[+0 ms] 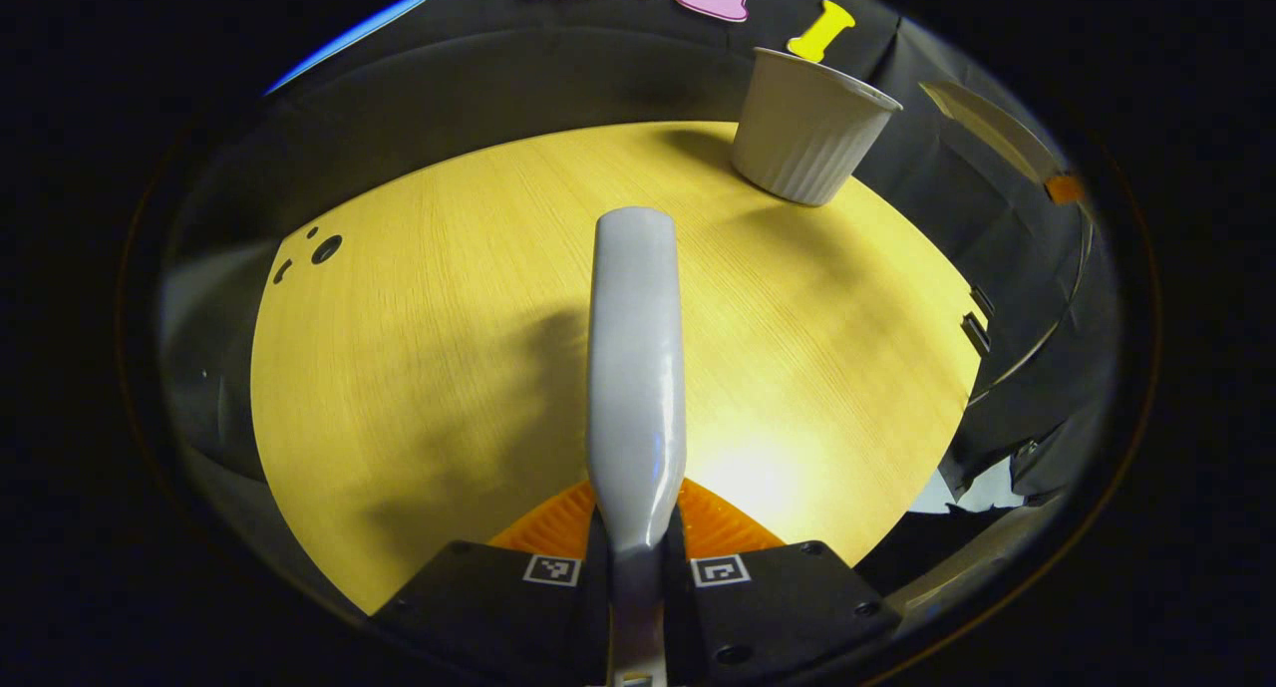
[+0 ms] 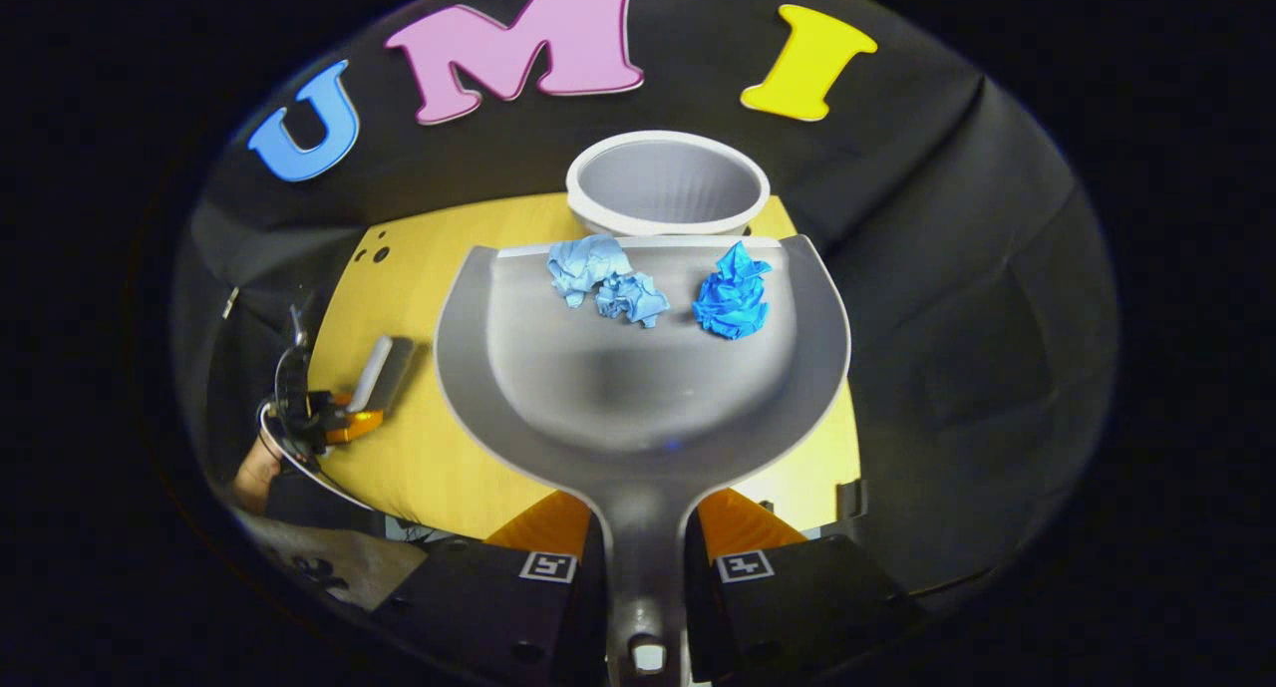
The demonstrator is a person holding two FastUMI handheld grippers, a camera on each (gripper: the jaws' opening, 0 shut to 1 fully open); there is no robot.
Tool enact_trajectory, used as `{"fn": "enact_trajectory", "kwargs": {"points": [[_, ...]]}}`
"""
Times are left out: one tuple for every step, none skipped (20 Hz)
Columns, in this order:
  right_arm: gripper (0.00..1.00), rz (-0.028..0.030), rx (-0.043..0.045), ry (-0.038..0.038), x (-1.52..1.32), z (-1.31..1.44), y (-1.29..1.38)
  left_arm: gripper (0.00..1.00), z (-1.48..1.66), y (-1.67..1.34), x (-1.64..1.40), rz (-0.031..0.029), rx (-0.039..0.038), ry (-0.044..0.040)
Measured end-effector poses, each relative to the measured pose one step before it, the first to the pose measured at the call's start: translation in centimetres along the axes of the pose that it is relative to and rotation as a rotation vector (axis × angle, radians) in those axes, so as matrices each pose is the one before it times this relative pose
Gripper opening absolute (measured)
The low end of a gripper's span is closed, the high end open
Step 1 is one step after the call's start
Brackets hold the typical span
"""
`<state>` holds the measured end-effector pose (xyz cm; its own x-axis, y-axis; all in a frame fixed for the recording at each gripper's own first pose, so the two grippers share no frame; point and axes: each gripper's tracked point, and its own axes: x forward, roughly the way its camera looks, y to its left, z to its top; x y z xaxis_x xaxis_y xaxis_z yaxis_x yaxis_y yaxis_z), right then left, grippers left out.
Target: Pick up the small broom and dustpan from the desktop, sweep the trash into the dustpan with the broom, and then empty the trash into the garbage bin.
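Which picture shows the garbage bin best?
The right gripper view: it looks down into the garbage bin's open mouth, just beyond the dustpan. The left gripper view shows the bin from outside, far off on the table.

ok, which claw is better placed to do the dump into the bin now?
Right. Its claw holds the dustpan with three paper wads near the front lip, right at the garbage bin. The left claw holds the broom, farther from the bin.

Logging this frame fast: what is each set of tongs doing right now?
Left tongs: closed on the broom handle.
Right tongs: closed on the dustpan handle, three paper wads inside, held near the bin.
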<state>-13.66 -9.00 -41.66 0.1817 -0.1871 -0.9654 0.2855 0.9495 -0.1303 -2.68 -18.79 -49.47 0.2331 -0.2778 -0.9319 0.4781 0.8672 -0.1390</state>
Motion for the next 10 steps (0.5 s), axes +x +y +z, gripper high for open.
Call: {"fn": "enact_trajectory", "kwargs": {"points": [[0.36, -0.02164, 0.00469, -0.0069, 0.102, -0.264, 0.186, 0.26, -0.339, -0.023, -0.076, -0.00601, -0.00231, -0.00285], [0.36, -0.03014, 0.00107, -0.00082, 0.183, -0.125, 0.027, 0.26, -0.245, -0.011, -0.262, -0.00266, -0.00498, -0.00358], [0.36, -0.03708, -0.00998, 0.00291, -0.133, -0.101, 0.005, 0.26, -0.25, 0.058, -0.019, -0.00163, -0.00299, -0.00366], [0.36, -0.03454, -0.01703, 0.01029, 0.291, 0.056, 0.167, 0.26, -0.216, -0.032, -0.135, -0.00134, -0.00193, -0.00302], [0.36, -0.02553, -0.00391, 0.00971, 0.137, -0.007, 0.045, 0.26, -0.176, -0.034, -0.042, 0.00074, -0.00397, -0.00253], [0.36, -0.00651, 0.00648, 0.01421, -0.11, -0.073, 0.358, 0.26, -0.11, -0.104, -0.052, -0.00235, -0.00628, -0.00294], [0.36, -0.00757, 0.00136, 0.01025, -0.41, 0.298, -0.067, 0.26, -0.206, -0.106, -0.031, -0.00181, -0.00888, -0.00205], [0.36, -0.01253, -0.00972, 0.00895, -0.225, 0.122, -0.229, 0.26, -0.086, -0.04, -0.063, -0.00026, -0.01037, -0.00262], [0.36, -0.02076, -0.02209, 0.01589, -0.116, -0.254, -0.37, 0.26, -0.256, 0.024, 0.104, 0.00192, -0.01248, -0.00002], [0.36, -0.02004, -0.02134, 0.01648, -0.006, -0.105, -0.23, 0.26, -0.249, 0.063, 0.061, 0.00171, -0.01343, 0.00457]]}}
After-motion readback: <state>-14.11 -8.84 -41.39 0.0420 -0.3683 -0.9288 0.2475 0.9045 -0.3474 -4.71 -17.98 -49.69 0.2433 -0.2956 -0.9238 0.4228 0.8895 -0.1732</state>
